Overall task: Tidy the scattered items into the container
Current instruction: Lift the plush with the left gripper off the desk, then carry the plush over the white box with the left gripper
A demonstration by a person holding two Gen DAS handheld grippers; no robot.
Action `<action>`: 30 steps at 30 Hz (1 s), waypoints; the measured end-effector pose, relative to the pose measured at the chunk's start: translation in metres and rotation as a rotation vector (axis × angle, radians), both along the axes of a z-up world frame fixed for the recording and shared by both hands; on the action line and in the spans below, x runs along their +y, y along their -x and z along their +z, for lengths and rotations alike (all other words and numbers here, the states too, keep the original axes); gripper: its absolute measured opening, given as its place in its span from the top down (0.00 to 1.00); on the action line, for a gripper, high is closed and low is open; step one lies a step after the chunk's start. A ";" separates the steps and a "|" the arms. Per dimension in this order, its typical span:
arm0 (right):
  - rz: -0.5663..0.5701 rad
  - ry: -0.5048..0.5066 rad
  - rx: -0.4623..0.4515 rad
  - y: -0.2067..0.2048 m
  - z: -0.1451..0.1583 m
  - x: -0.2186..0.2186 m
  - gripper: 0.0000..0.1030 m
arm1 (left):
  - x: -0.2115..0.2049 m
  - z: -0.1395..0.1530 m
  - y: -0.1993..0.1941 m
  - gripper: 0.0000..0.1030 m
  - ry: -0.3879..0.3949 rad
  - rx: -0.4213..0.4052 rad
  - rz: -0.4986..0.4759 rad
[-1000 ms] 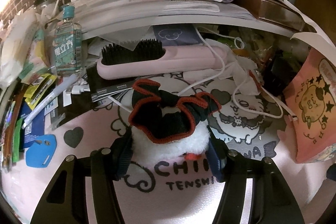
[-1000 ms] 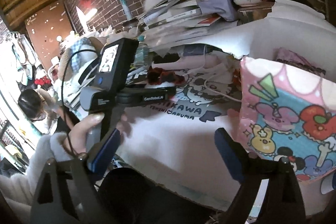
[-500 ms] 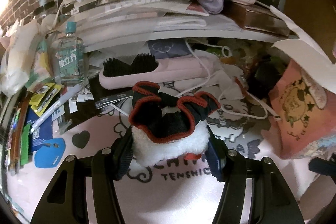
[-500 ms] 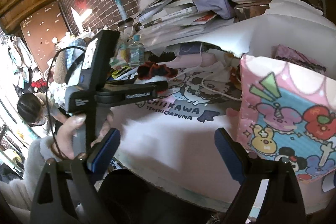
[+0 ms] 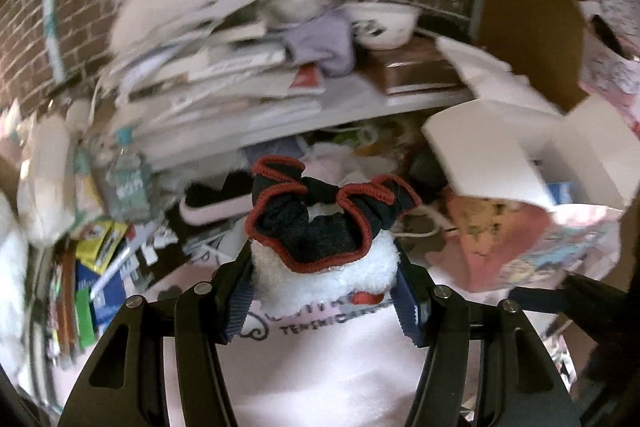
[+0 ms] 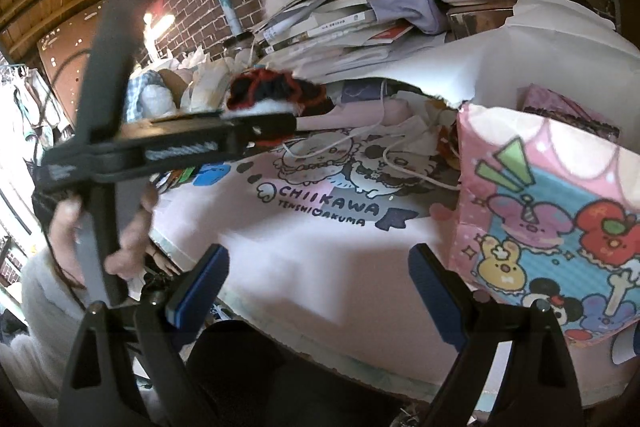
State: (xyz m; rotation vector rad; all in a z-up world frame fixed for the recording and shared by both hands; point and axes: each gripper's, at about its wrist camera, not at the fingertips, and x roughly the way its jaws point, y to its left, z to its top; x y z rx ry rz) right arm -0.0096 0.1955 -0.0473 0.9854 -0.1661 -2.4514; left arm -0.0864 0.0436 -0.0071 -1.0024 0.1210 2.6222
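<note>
**Scrunchie in transit toward the bag**

The left hand-held gripper point(image 5: 326, 297) is closed on a scrunchie point(image 5: 326, 227), its blue pads pressing the white fleecy half from both sides while the dark ruffled half, edged in red stitching, fans out above. In the right wrist view the scrunchie point(image 6: 276, 93) is held clear of the tabletop point(image 6: 320, 247), well left of the bag point(image 6: 552, 227). The right hand-held gripper point(image 6: 318, 277) is wide open and holds nothing; it hangs over the near edge of the tabletop beside the bag.

Step in hand, as judged: carrying a picked item to the container, taken here to be the bag. The next move calls for travel rightward and above the bag's rim, then release over its mouth.

The scrunchie is soft, gathered fabric and should compress and drop without rolling. The bag is glossy printed paper with cartoon figures, upright, thin-walled. The tabletop carries a smooth pink printed mat.
</note>
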 end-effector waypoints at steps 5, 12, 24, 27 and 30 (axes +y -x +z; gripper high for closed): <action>-0.005 0.000 -0.001 -0.001 0.002 0.003 0.13 | 0.014 0.026 -0.010 0.46 0.002 0.038 -0.091; -0.014 -0.002 -0.002 -0.003 0.003 0.006 0.13 | 0.043 0.043 -0.010 0.46 0.032 0.053 -0.207; -0.028 -0.001 -0.008 -0.005 0.005 0.015 0.13 | 0.093 0.057 -0.002 0.46 0.050 0.012 -0.399; -0.033 0.001 -0.008 -0.007 0.005 0.018 0.13 | 0.109 0.060 0.002 0.46 0.069 -0.007 -0.445; -0.043 0.002 -0.004 -0.010 0.007 0.021 0.13 | 0.123 0.061 0.007 0.46 0.089 -0.028 -0.475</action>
